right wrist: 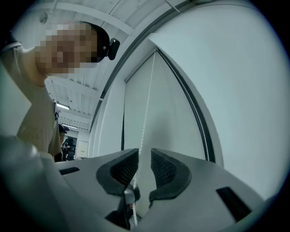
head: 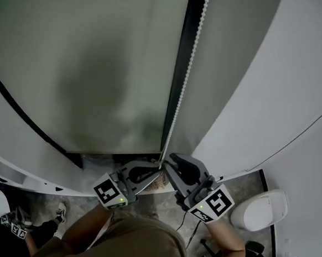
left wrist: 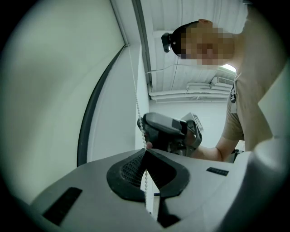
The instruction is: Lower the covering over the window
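Observation:
A grey-green roller blind [head: 88, 64] covers most of the window, its lower edge just above my grippers. A white bead chain [head: 186, 72] hangs down beside the black frame. My left gripper [head: 159, 169] is shut on the chain; in the left gripper view the beads [left wrist: 137, 108] run down into the closed pads [left wrist: 131, 170] of that gripper [left wrist: 146, 152]. My right gripper [head: 169, 162] sits just to the right and slightly higher, also seen in the left gripper view [left wrist: 170, 131]. It [right wrist: 145, 156] stands open, with the chain [right wrist: 146, 104] passing between its pads, which do not press on it.
A black window frame post [head: 177, 99] runs down beside the chain. A white wall [head: 276, 79] fills the right. A white rounded object [head: 260, 210] sits on the floor at the lower right. Another person's shoe [head: 60, 214] shows at the lower left.

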